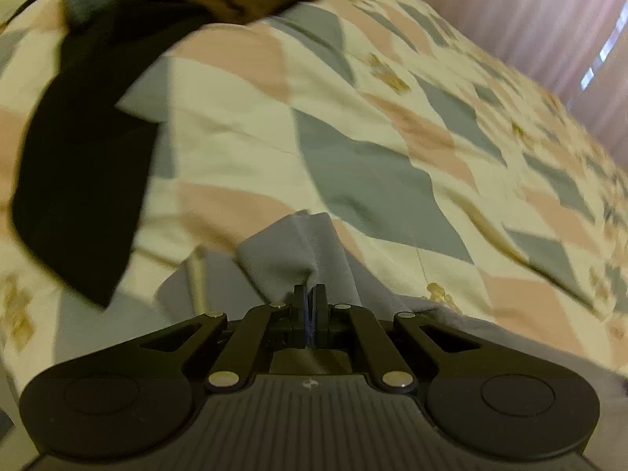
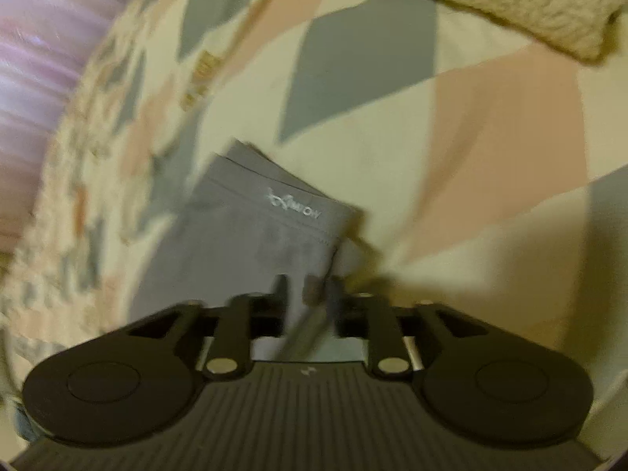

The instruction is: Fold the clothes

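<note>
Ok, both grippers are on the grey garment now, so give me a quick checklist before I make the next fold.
1. Left gripper pinching the grey garment: ok, its jaws are shut on a bunched fold.
2. Right gripper holding the same garment: cannot tell, the view is blurred; cloth runs between the fingers, but a small gap shows.
3. Waistband with the logo lying flat: ok in the right wrist view.
4. Bedspread ahead of the left gripper free for the fold: ok.
5. Dark clothes apart from the grey garment: ok, though close on the left.
6. Fleece blanket out of the way: ok, far off.
</note>
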### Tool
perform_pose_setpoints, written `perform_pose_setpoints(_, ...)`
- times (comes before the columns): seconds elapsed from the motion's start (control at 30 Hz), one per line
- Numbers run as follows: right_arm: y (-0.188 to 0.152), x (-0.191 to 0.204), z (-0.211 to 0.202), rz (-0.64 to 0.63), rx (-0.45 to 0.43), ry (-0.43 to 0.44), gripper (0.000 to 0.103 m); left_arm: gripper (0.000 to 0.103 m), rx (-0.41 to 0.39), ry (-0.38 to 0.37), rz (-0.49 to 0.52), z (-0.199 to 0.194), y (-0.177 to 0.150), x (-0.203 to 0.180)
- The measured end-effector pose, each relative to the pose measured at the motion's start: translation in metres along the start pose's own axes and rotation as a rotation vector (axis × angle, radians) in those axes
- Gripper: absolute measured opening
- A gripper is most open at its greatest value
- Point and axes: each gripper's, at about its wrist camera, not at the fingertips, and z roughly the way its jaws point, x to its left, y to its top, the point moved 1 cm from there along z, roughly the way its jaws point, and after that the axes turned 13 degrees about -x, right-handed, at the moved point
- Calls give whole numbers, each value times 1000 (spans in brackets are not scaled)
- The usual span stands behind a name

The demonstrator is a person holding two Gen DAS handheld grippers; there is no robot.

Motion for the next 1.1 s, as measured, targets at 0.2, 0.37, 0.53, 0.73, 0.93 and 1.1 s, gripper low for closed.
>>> perform_pose_setpoints(0.2, -15, 35, -21, -313, -38, -100, 32, 6, 62, 119, 1, -32, -13, 27)
perform_pose_setpoints(0.37, -38, 122, -25, -637, -37, 72, 44, 10, 30, 134, 2, -50, -10, 41)
perform_pose_setpoints(0.53, -87, 218, 2, -836, 108, 319, 44, 31, -45, 15, 138, -30, 20, 16)
perform_pose_setpoints(0.73, -150, 300, 27, -923, 218, 459, 54, 66, -7, -93, 318, 36, 36, -21)
perform_pose_setpoints(0.93, -215, 367, 33, -1030, 338, 639, 38, 0, -32, -214, 212, 43, 39, -6)
perform_pose_setpoints(1.1, -296, 452, 39, -1250, 434, 876, 31, 0, -92, -265, 69, -20, 34, 27)
